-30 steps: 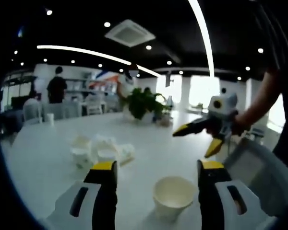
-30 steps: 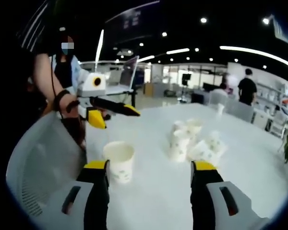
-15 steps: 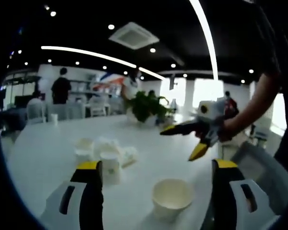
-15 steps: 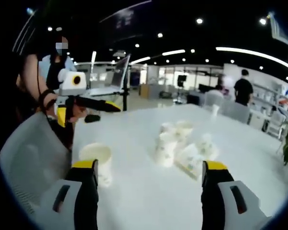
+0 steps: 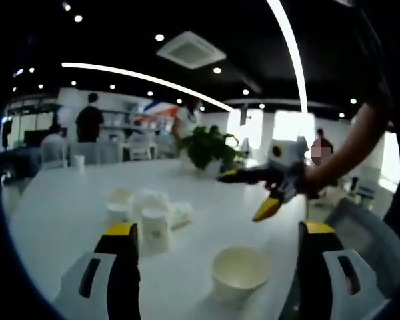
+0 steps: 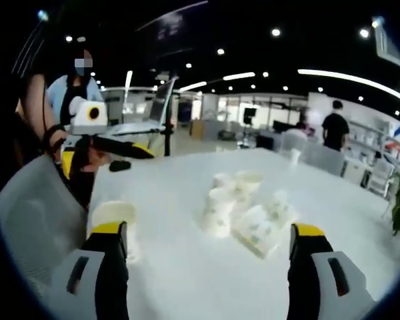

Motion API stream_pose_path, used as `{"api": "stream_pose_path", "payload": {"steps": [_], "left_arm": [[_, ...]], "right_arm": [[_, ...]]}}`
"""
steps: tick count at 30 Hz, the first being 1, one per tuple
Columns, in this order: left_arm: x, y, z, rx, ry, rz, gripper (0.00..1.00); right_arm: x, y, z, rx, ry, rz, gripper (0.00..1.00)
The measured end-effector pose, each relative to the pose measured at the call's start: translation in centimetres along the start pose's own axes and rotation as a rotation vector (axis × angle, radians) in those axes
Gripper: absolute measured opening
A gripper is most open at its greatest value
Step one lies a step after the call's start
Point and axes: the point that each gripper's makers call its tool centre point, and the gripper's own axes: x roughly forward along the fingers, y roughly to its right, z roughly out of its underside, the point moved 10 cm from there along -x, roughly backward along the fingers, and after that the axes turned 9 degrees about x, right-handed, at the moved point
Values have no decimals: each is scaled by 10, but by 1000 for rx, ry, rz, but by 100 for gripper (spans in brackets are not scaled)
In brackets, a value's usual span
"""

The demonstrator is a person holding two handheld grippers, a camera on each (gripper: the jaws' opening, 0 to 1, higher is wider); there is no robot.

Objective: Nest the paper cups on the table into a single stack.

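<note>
A lone upright white paper cup [image 5: 239,270] stands on the white table [image 5: 60,200] between the wide-apart jaws of my open left gripper [image 5: 220,230], which hold nothing. Farther left is a cluster of paper cups [image 5: 147,213], some upright and some on their sides. My right gripper [image 5: 245,195] hovers open above the table on the right, held by a hand. In the right gripper view the cluster [image 6: 243,210] lies ahead of my open right gripper [image 6: 208,230]. The lone cup [image 6: 113,217] sits by its left jaw. My left gripper [image 6: 105,155] hangs open at the left.
A pale chair back [image 6: 27,220] stands at the table's near edge, the same chair [image 5: 363,227] at the right in the left gripper view. A potted plant [image 5: 210,147] and a distant small cup [image 5: 79,161] are at the far end. People stand in the background.
Both grippers' jaws have spread wider. In the left gripper view the right gripper has moved left over the table. The lone cup and the cluster have stayed put.
</note>
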Motion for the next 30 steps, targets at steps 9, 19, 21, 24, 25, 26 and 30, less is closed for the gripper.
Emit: {"api": "stream_pose_path", "payload": {"steps": [9,19,21,24,25,26,30], "left_arm": [[1,-1,1,-1,-6,-10,99],[-2,-2,4,-5,-16,-29,99],[-2,-2,5,-13,-23,-32,99],[-2,-3,6,-13,-27,-34,99],[-2,-3,6,-13,-26,-36,99],[-2,-3,7,-15,-27,-37,99],[-1,-4,6,-13,-25,-40,99]], "right_arm": [[29,37,-11,-12,7,18,97],[56,55,-18,-36,18,-3,94],[61,56,-19,-30,19,-13,94],[66,59,-19,-39,21,-17,94],[67,60,-20,-35,23,-21,93],[70,62,-20,-36,20,-22,93],[77,68,-23,-43,23,-27,93]]}}
